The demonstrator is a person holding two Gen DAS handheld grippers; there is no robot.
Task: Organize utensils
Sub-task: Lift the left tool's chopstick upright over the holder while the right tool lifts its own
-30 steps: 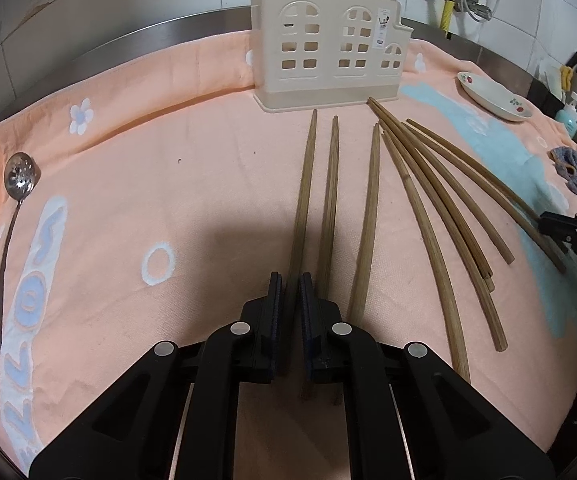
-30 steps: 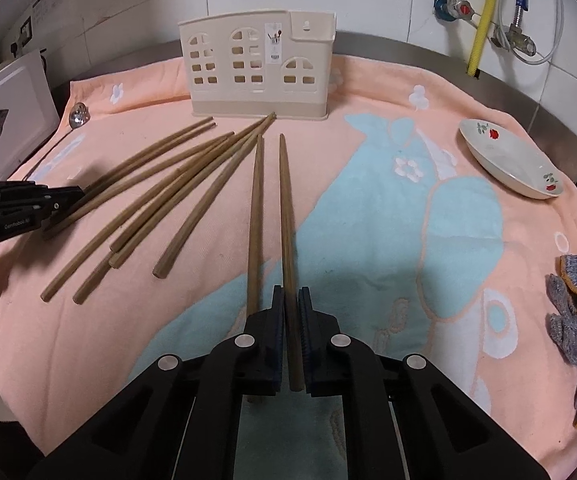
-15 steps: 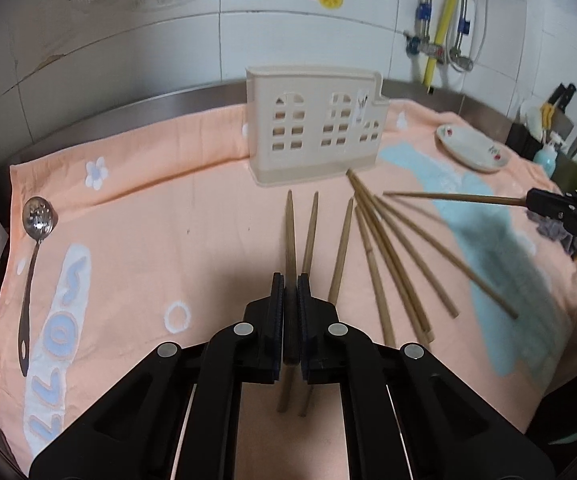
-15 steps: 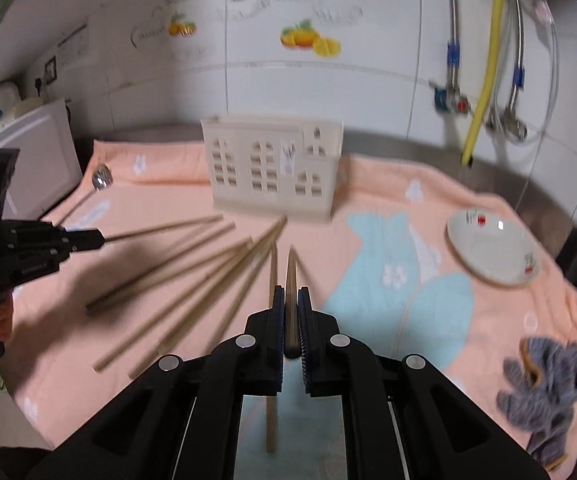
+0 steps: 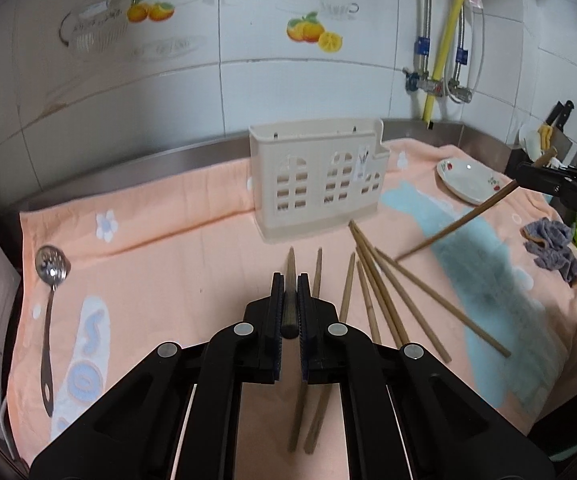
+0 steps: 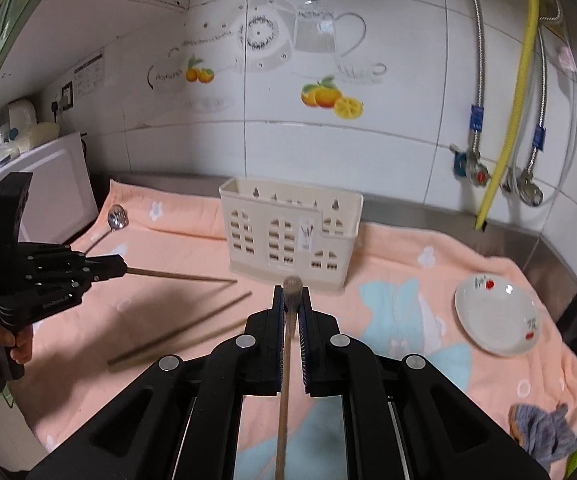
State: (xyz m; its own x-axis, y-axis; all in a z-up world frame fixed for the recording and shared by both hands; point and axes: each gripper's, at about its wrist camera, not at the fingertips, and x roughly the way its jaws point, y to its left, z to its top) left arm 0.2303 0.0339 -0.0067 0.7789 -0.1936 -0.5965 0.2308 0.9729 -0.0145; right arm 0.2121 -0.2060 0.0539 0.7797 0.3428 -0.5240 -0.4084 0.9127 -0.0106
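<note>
My left gripper (image 5: 289, 280) is shut on a brown chopstick (image 5: 291, 264), held in the air with its tip toward the cream utensil holder (image 5: 316, 184). Several more chopsticks (image 5: 384, 300) lie fanned on the peach towel (image 5: 160, 264) below. My right gripper (image 6: 291, 296) is shut on another chopstick (image 6: 284, 360), whose thick end pokes out toward the holder (image 6: 288, 236). In the left wrist view this chopstick (image 5: 456, 226) slopes down and left from the right gripper (image 5: 524, 178). In the right wrist view the left gripper (image 6: 122, 268) holds its chopstick (image 6: 176, 277) level.
A slotted metal spoon (image 5: 50, 276) lies at the towel's left edge. A white plate (image 6: 496, 314) and a grey cloth (image 6: 544, 428) sit on the right. Pipes and taps (image 6: 488, 168) run down the tiled wall behind. A white appliance (image 6: 48, 192) stands at far left.
Both grippers have risen off the towel, each carrying one chopstick. The views have tilted up, so more of the tiled wall shows. The other chopsticks stay where they lay.
</note>
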